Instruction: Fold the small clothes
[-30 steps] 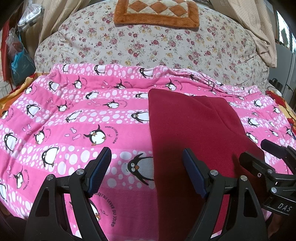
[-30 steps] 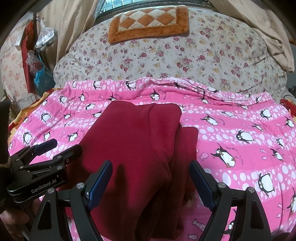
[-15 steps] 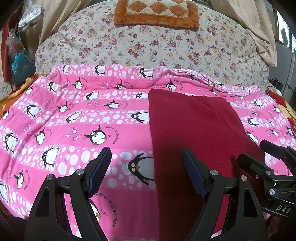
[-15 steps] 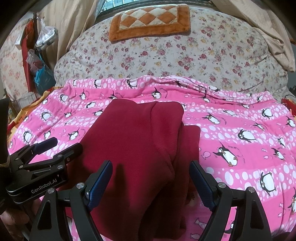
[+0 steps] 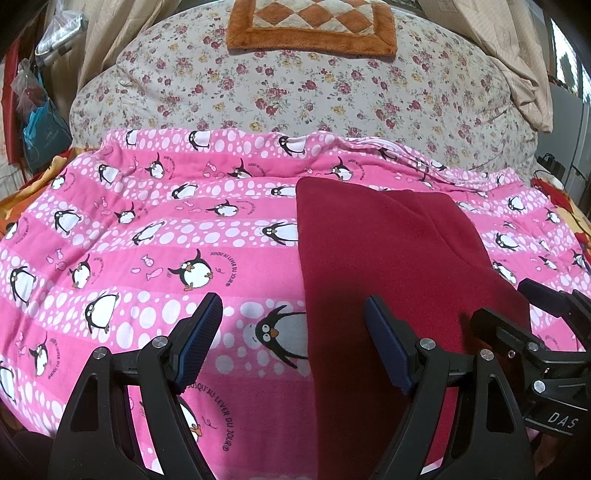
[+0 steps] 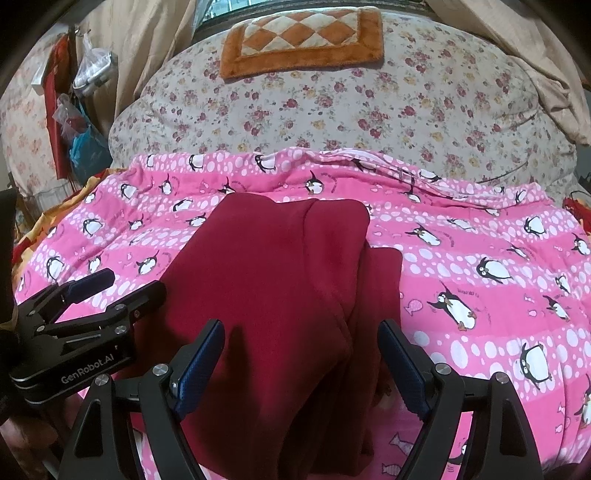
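A dark red garment [image 5: 388, 266] lies folded lengthwise on the pink penguin blanket [image 5: 147, 229]. My left gripper [image 5: 293, 332] is open and empty, hovering over the garment's left edge near its front end. My right gripper [image 6: 301, 354] is open and empty, hovering over the garment [image 6: 273, 280], whose folded layers overlap and leave a strip showing on the right. Each gripper shows in the other's view: the right one in the left wrist view [image 5: 517, 306], the left one in the right wrist view [image 6: 114, 284].
A floral quilt [image 5: 314, 92] is piled behind the blanket with an orange checked mat [image 5: 312, 26] on top. Plastic bags [image 5: 40, 122] hang at the far left. Beige cloth [image 5: 517, 66] drapes at the right.
The right wrist view has drifted slightly forward over the garment. The garment and left gripper have barely moved; both grippers stay open.
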`<state>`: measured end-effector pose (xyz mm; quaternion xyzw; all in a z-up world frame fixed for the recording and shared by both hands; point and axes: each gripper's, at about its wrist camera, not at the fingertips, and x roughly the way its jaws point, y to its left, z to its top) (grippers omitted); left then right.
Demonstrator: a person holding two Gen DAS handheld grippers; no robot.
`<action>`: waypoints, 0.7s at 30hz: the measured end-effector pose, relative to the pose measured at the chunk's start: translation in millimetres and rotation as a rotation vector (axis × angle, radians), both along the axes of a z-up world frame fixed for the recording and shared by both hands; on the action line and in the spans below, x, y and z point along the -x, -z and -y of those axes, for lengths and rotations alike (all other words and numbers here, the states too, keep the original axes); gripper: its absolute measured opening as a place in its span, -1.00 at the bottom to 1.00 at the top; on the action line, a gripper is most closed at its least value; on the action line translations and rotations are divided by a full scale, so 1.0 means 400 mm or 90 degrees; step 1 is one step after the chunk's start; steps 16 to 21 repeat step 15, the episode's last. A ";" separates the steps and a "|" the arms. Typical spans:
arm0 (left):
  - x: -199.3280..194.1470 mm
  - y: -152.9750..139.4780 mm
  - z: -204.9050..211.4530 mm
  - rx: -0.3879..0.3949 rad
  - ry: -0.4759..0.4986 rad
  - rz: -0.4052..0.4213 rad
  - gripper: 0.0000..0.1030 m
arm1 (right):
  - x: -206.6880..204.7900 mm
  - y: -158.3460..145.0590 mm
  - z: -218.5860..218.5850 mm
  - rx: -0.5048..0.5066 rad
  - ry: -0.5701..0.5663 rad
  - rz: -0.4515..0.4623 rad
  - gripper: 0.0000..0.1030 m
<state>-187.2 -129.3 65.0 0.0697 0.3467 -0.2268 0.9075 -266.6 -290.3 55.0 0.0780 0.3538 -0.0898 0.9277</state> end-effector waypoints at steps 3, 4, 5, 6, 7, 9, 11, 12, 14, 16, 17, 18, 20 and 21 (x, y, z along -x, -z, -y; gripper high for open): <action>0.001 0.000 0.001 0.000 0.000 0.001 0.54 | -0.001 0.001 0.001 -0.003 0.001 -0.002 0.60; 0.002 0.000 0.002 0.000 0.000 0.001 0.55 | -0.002 0.002 0.004 -0.005 0.002 -0.003 0.60; 0.001 0.000 0.001 -0.001 0.000 0.002 0.55 | -0.002 0.002 0.005 -0.006 0.003 -0.004 0.60; 0.001 -0.001 0.000 -0.002 0.001 0.004 0.55 | -0.003 0.002 0.005 -0.007 0.003 -0.005 0.60; 0.000 -0.002 -0.002 -0.002 0.002 0.005 0.55 | -0.003 0.003 0.004 -0.007 0.003 -0.006 0.60; -0.001 -0.004 -0.005 -0.005 0.004 0.010 0.54 | -0.003 0.003 0.002 -0.004 0.001 -0.007 0.60; 0.002 -0.008 -0.007 -0.008 0.010 0.020 0.55 | -0.003 0.003 -0.002 -0.001 -0.002 -0.008 0.60; 0.003 -0.010 -0.009 -0.009 0.011 0.024 0.55 | -0.004 0.004 -0.001 0.000 -0.003 -0.009 0.60; 0.001 -0.011 -0.012 -0.008 0.014 0.025 0.54 | -0.004 0.004 0.000 0.001 -0.003 -0.008 0.60; -0.002 -0.012 -0.014 -0.005 0.015 0.021 0.55 | -0.003 0.003 0.002 0.000 -0.003 -0.006 0.60; -0.002 -0.012 -0.014 -0.005 0.015 0.021 0.55 | -0.003 0.003 0.002 0.000 -0.003 -0.006 0.60; -0.002 -0.012 -0.014 -0.005 0.015 0.021 0.55 | -0.003 0.003 0.002 0.000 -0.003 -0.006 0.60; -0.002 -0.012 -0.014 -0.005 0.015 0.021 0.55 | -0.003 0.003 0.002 0.000 -0.003 -0.006 0.60; -0.002 -0.012 -0.014 -0.005 0.015 0.021 0.55 | -0.003 0.003 0.002 0.000 -0.003 -0.006 0.60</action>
